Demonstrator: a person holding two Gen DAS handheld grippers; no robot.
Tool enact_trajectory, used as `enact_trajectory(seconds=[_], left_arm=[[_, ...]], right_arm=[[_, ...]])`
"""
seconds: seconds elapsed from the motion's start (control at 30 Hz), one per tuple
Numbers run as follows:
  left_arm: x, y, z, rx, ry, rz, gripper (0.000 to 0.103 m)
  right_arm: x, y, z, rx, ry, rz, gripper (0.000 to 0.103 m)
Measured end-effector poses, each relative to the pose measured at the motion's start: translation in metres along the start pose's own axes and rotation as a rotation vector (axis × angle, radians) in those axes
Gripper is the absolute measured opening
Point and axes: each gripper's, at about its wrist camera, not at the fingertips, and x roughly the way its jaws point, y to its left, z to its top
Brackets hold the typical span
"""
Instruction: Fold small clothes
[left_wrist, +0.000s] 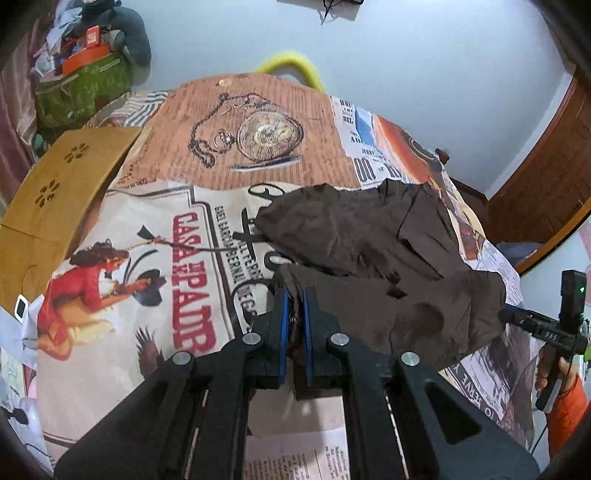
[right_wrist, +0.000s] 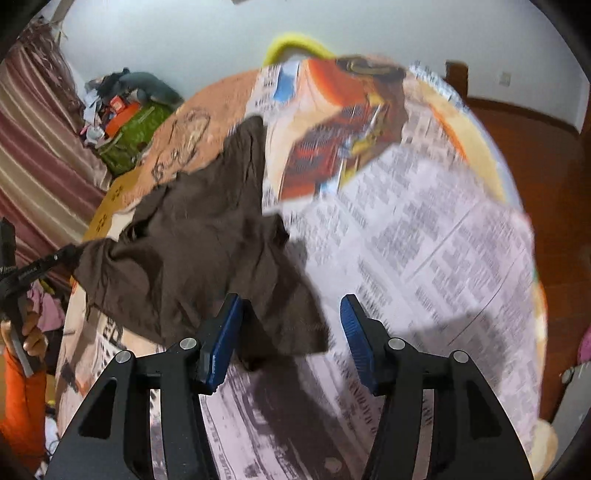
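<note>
My left gripper: pinches a corner of the brown garment.
My right gripper: jaws apart, gripping nothing.
Garment: crumpled on the printed cloth.

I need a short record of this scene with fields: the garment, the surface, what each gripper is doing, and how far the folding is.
garment: brown cloth, crumpled, one edge lifted
surface: table cover printed like newspaper
left gripper: jaws shut on the brown cloth's edge
right gripper: jaws open, a corner of the cloth between them, pads not pressing it
other things: tan cardboard box at the table's left side
folding: not yet done, cloth not flat
</note>
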Motion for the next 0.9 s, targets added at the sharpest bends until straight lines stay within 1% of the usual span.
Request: enact_trajectory(seconds=[0.03, 0.07, 0.1, 0.13, 0.17, 0.2, 0.23, 0.3, 0.43, 0.53, 0.6, 0.73, 0.77, 0.9], left_arm=[[0.000, 0.000, -0.001, 0.004, 0.004, 0.005, 0.007], [0.000, -0.001, -0.002, 0.011, 0.006, 0.014, 0.007], [-0.001, -0.002, -0.002, 0.015, 0.008, 0.020, 0.007], [-0.003, -0.003, -0.003, 0.015, 0.009, 0.018, 0.007], [-0.005, -0.004, -0.003, 0.014, 0.007, 0.013, 0.007], [-0.008, -0.004, -0.004, 0.015, 0.003, 0.008, 0.007], [-0.012, -0.005, -0.004, 0.016, -0.006, 0.012, 0.007], [-0.018, -0.007, -0.002, 0.017, -0.019, 0.009, 0.007], [-0.032, -0.008, 0.007, 0.015, -0.054, 0.011, 0.007], [-0.039, -0.009, 0.020, 0.010, -0.093, 0.036, 0.007], [-0.038, -0.009, 0.033, 0.004, -0.119, 0.063, 0.007], [-0.027, 0.001, 0.057, -0.043, -0.134, 0.076, 0.006], [-0.024, 0.003, 0.063, -0.048, -0.131, 0.078, 0.006], [-0.006, 0.014, 0.086, -0.042, -0.132, 0.123, 0.006]], right_arm=[[0.001, 0.004, -0.003, -0.027, 0.003, -0.002, 0.052], [0.000, 0.008, -0.004, -0.050, -0.004, -0.015, 0.050], [0.000, 0.011, -0.005, -0.063, -0.006, -0.016, 0.043], [0.000, 0.013, -0.005, -0.064, -0.002, -0.006, 0.027], [0.000, 0.014, -0.005, -0.058, 0.009, 0.008, 0.018], [0.001, 0.016, -0.004, -0.057, 0.023, 0.017, 0.012], [0.001, 0.018, -0.004, -0.066, 0.020, 0.007, 0.010], [-0.008, 0.029, -0.004, -0.121, -0.018, -0.020, 0.009], [-0.031, 0.042, 0.004, -0.149, -0.069, 0.011, 0.009], [-0.050, 0.052, 0.021, -0.159, -0.117, 0.033, 0.009], [-0.056, 0.059, 0.034, -0.172, -0.150, 0.029, 0.009], [-0.051, 0.074, 0.058, -0.176, -0.200, 0.025, 0.009], [-0.048, 0.076, 0.065, -0.177, -0.205, 0.022, 0.009], [-0.028, 0.079, 0.092, -0.179, -0.215, -0.006, 0.009]])
